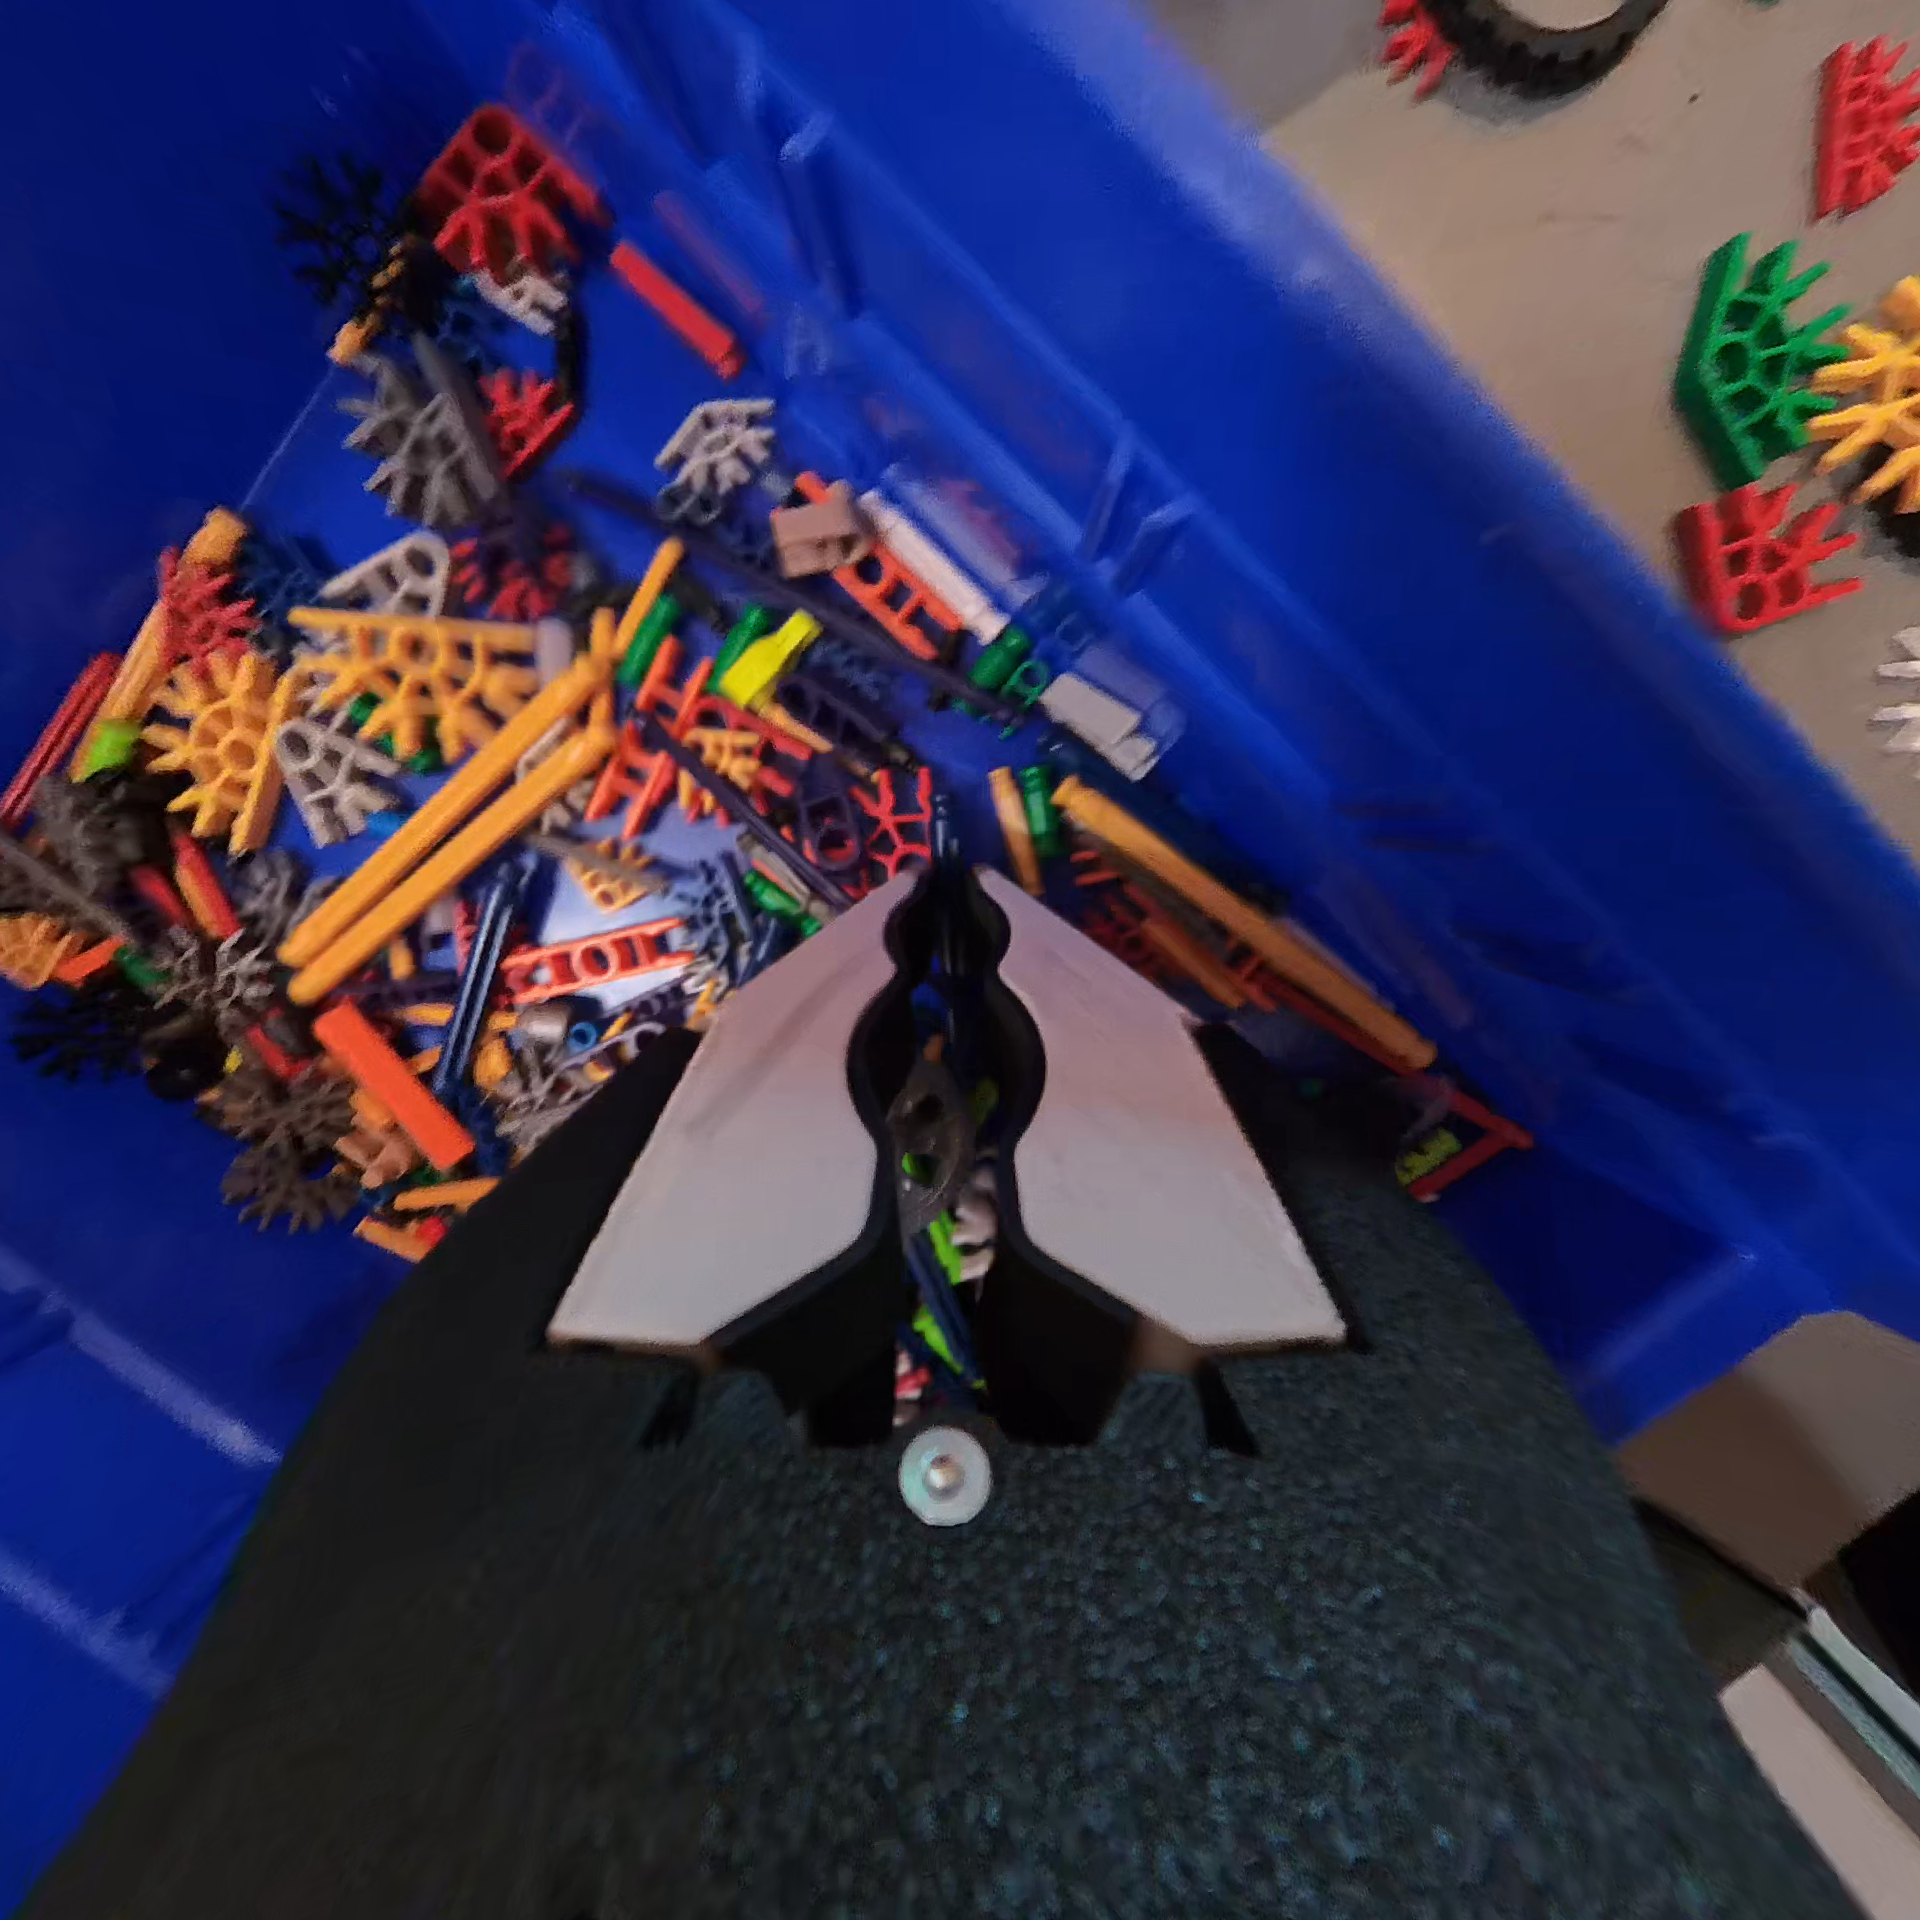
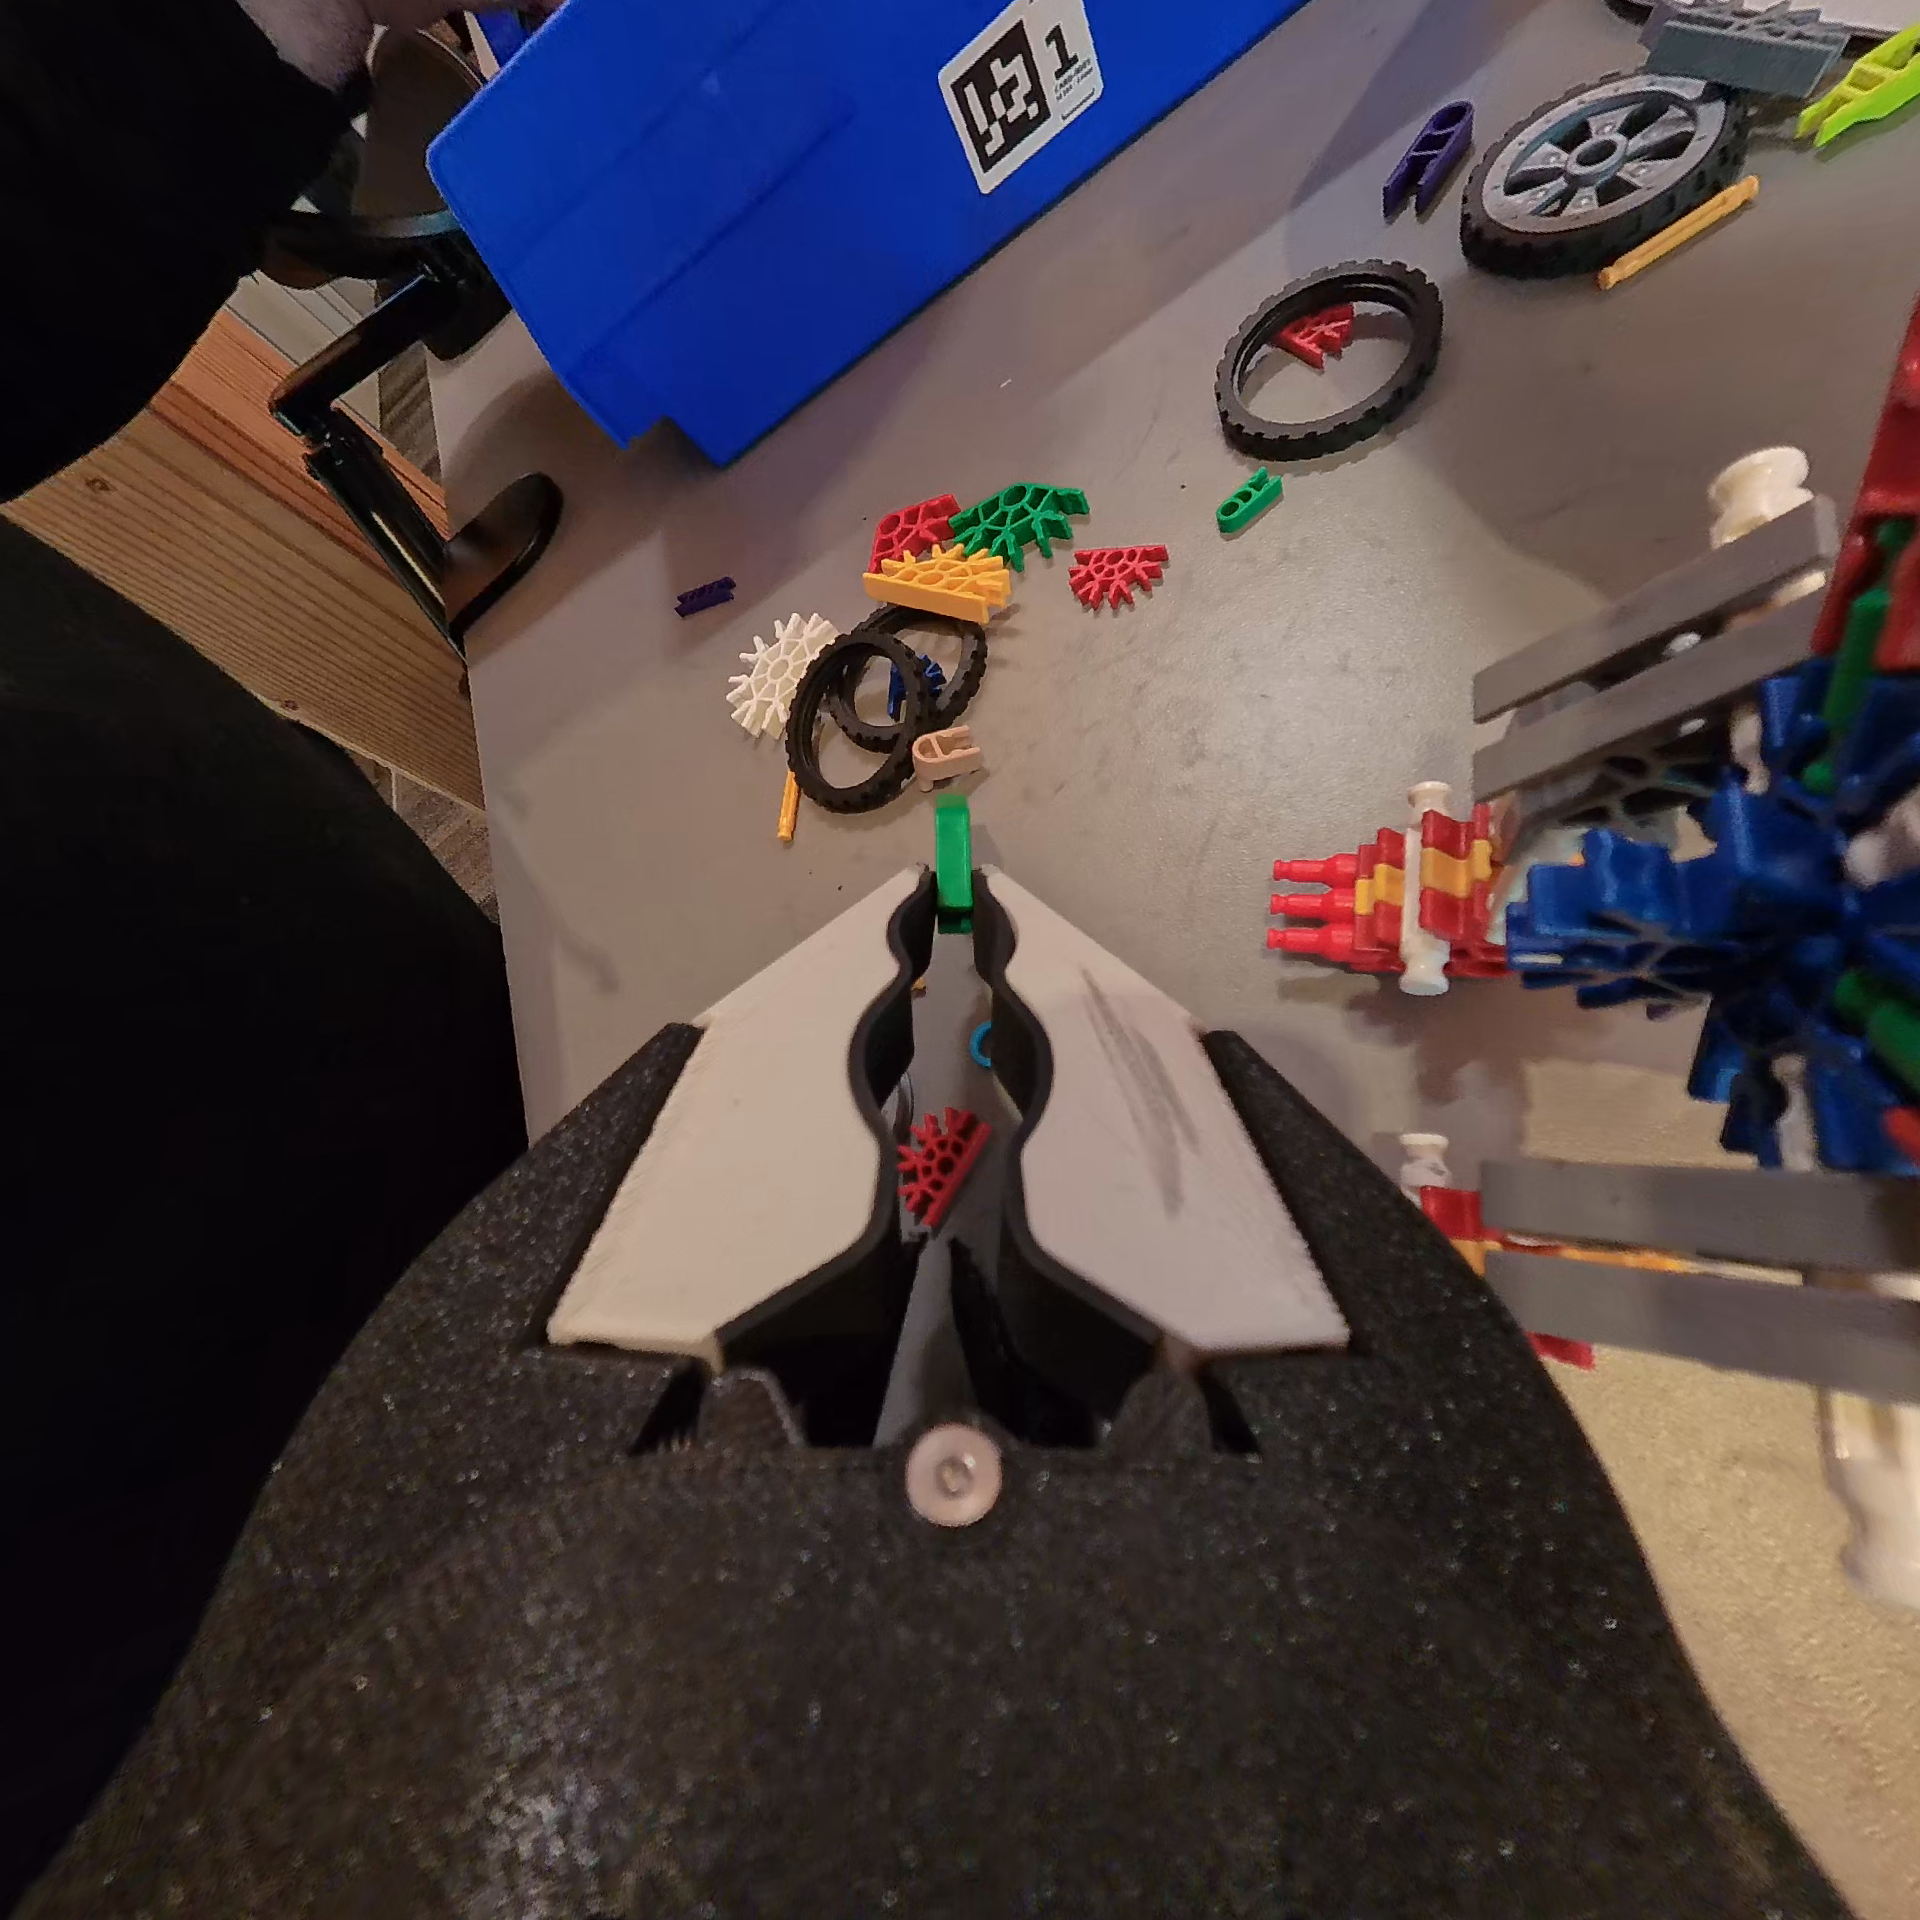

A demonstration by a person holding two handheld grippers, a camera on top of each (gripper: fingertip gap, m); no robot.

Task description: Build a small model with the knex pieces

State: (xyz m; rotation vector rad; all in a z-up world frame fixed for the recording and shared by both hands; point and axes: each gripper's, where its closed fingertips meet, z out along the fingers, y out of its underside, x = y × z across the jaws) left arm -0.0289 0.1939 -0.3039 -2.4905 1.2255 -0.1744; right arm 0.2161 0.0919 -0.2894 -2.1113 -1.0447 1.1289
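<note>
In the left wrist view my left gripper [image 1: 948, 883] is down inside a blue bin [image 1: 1299, 540], over a heap of mixed toy construction rods and connectors [image 1: 447, 727]. Its jaws are nearly together on a thin dark blue rod [image 1: 941, 831] that runs back between the fingers; the frame is blurred. In the right wrist view my right gripper [image 2: 952, 883] is shut on a small green clip piece [image 2: 952, 844], held above the grey table [image 2: 1195, 727]. A tan clip [image 2: 948, 756] and small black tyres [image 2: 873, 707] lie just beyond its tips.
The blue bin [image 2: 748, 197] stands at the table's far left. Loose connectors [image 2: 971, 551], a black tyre ring [image 2: 1330, 364] and a spoked wheel [image 2: 1605, 171] lie on the table. A built model [image 2: 1766, 925] fills the right. A dark sleeve [image 2: 156, 935] is at left. The grippers' ends are close to 25 cm from one another. The spoked wheel [image 2: 1605, 171] is about 20 cm from both grippers' fingertips.
</note>
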